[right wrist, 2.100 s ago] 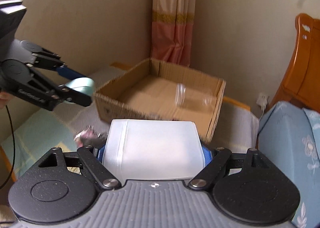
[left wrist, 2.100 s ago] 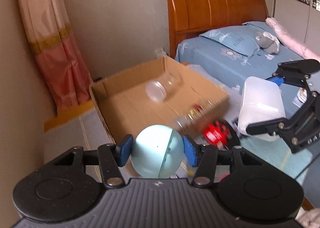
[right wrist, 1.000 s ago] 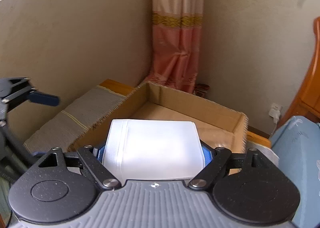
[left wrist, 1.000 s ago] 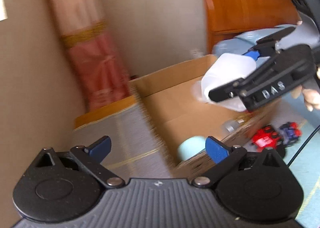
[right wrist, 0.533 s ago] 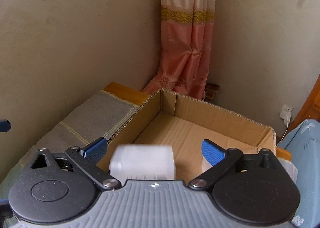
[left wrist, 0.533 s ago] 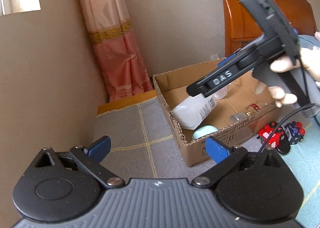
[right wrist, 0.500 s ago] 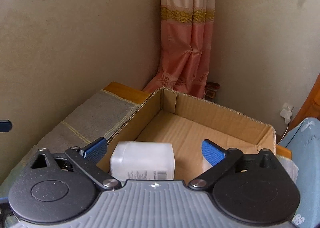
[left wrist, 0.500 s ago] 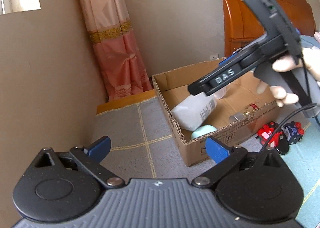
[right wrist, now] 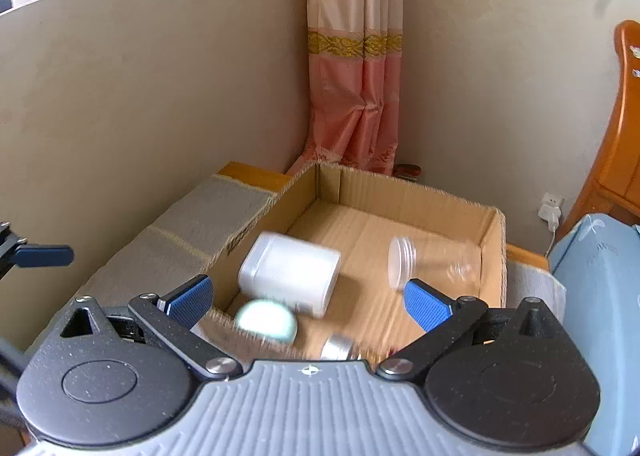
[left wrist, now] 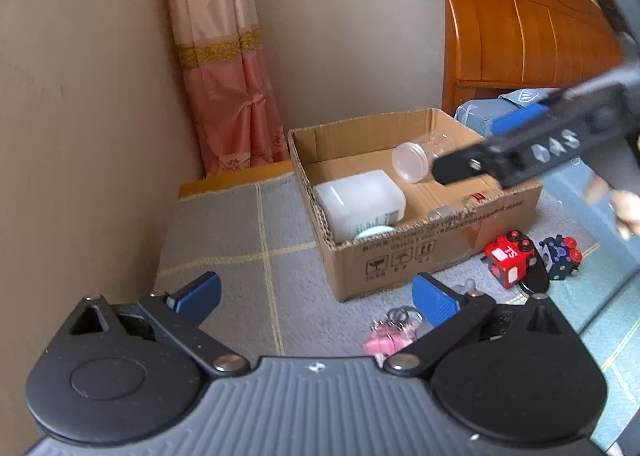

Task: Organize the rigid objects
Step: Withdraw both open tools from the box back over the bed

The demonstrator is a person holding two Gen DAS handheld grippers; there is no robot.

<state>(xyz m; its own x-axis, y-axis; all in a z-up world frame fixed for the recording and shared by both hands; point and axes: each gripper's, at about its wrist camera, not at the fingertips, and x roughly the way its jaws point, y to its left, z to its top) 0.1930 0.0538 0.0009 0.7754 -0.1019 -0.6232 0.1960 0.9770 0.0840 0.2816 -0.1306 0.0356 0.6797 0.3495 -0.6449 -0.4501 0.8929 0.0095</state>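
Here: both claws spread, empty; right claw (left wrist: 520, 151) marked "DAS"; red toy (left wrist: 508, 259) "TS".

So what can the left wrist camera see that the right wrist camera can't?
Only the left wrist view shows the red toy car, the dark blue toy car and the pink keychain on the mat outside the box. Only the right wrist view shows the wall socket. Both show the cardboard box holding the white plastic container, clear jar and pale green ball.
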